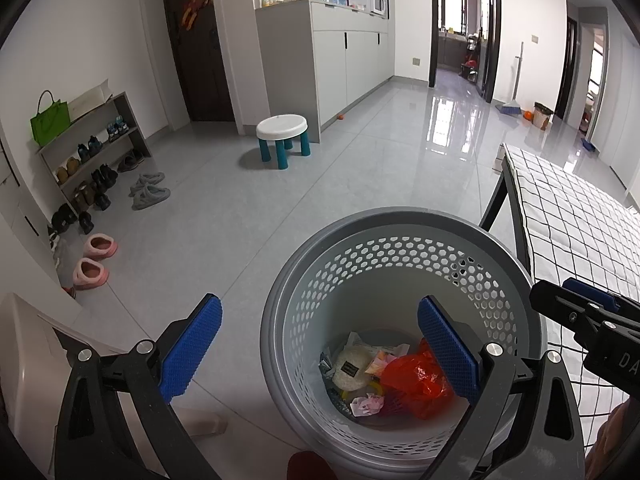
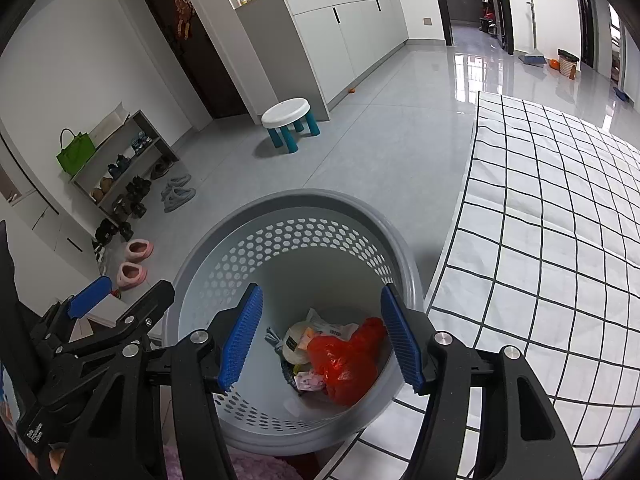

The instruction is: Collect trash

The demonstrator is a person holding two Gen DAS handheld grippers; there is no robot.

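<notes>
- The checked tablecloth (image 2: 560, 220) covers a table whose near-left corner meets the grey perforated bin (image 2: 304, 204), set there for easy dropping.
- Trash, including a red plastic bag (image 2: 344, 364), lies on the bin's bottom.
- Left gripper (image 1: 320, 352) and right gripper (image 2: 320, 340) hang over the bin, jaws apart, empty.

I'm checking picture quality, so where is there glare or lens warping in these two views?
Left wrist view: window glare streaks the glossy grey floor tiles; dark fisheye corners. Right wrist view: the same sheen on the tiles, and the black-gridded white tablecloth has lines that bow outward; the perforated grey plastic bin stays sharp.
</notes>
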